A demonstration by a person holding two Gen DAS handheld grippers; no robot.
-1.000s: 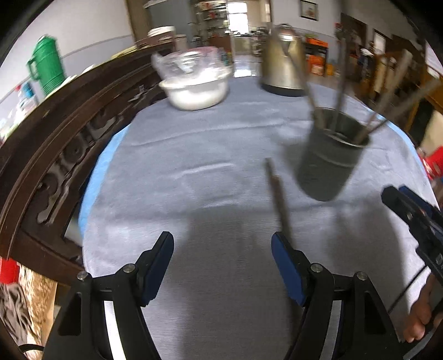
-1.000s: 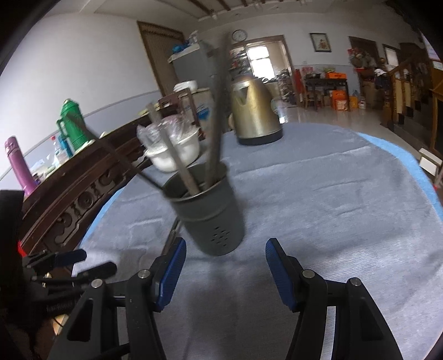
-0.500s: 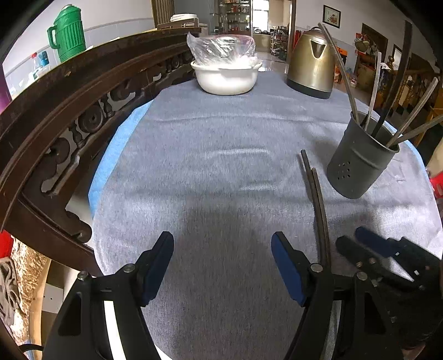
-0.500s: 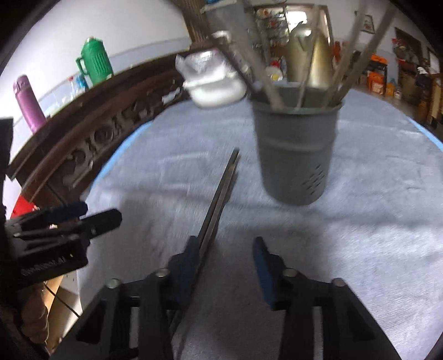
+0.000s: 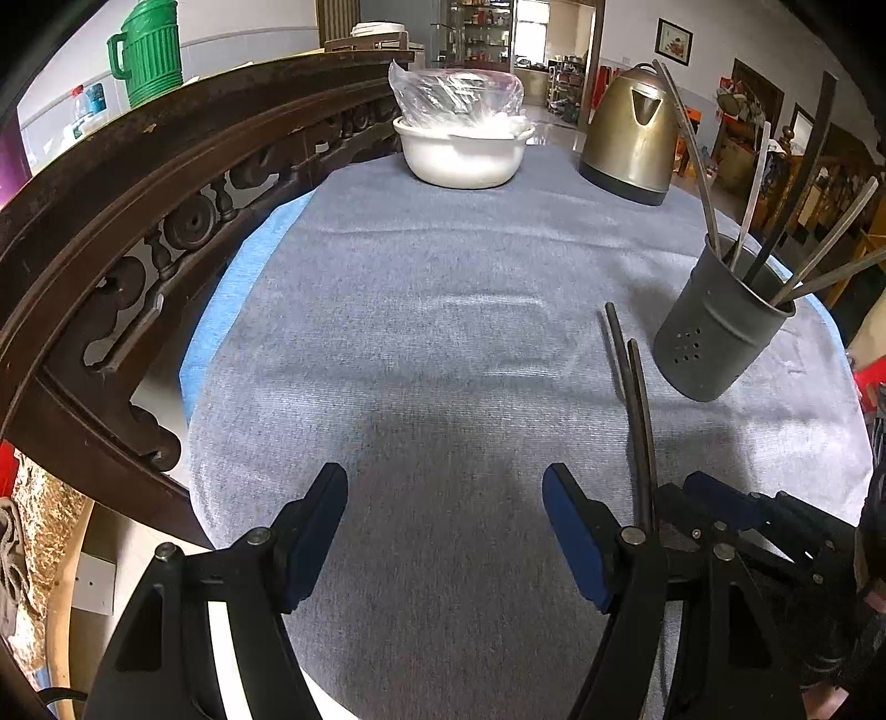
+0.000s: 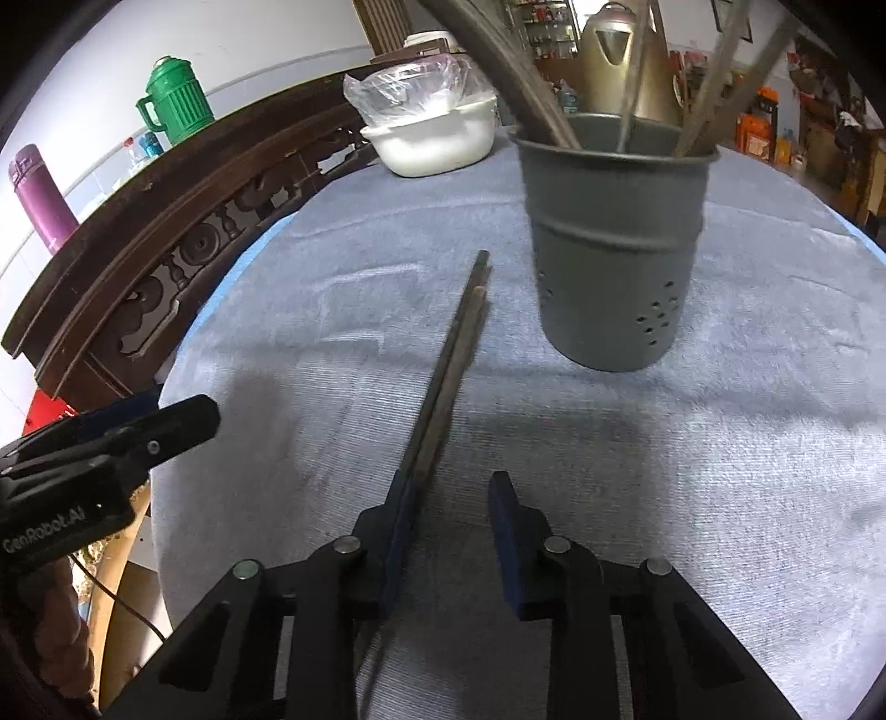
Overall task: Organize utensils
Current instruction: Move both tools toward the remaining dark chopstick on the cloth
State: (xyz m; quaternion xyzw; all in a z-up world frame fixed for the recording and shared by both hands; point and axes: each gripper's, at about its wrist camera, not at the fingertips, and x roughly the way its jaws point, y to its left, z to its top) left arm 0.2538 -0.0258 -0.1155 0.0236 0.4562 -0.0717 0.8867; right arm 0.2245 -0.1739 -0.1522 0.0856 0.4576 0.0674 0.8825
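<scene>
Two dark chopsticks (image 6: 448, 365) lie side by side on the grey tablecloth, also in the left wrist view (image 5: 631, 382). A grey perforated utensil holder (image 6: 614, 243) with several sticks in it stands just right of them, also in the left wrist view (image 5: 720, 332). My right gripper (image 6: 451, 498) is open at the chopsticks' near end; its left finger pad (image 6: 398, 520) touches or sits right beside them. My left gripper (image 5: 443, 515) is open and empty over bare cloth, left of the chopsticks.
A white bowl (image 5: 462, 152) covered with plastic film and a brass kettle (image 5: 631, 138) stand at the far side of the table. A carved dark wooden chair back (image 5: 138, 210) curves along the left edge. A green jug (image 5: 149, 52) stands behind it.
My right gripper dropped from facing the holder to the chopsticks' near end, and its jaws narrowed. The left gripper pulled back and to the left, still open.
</scene>
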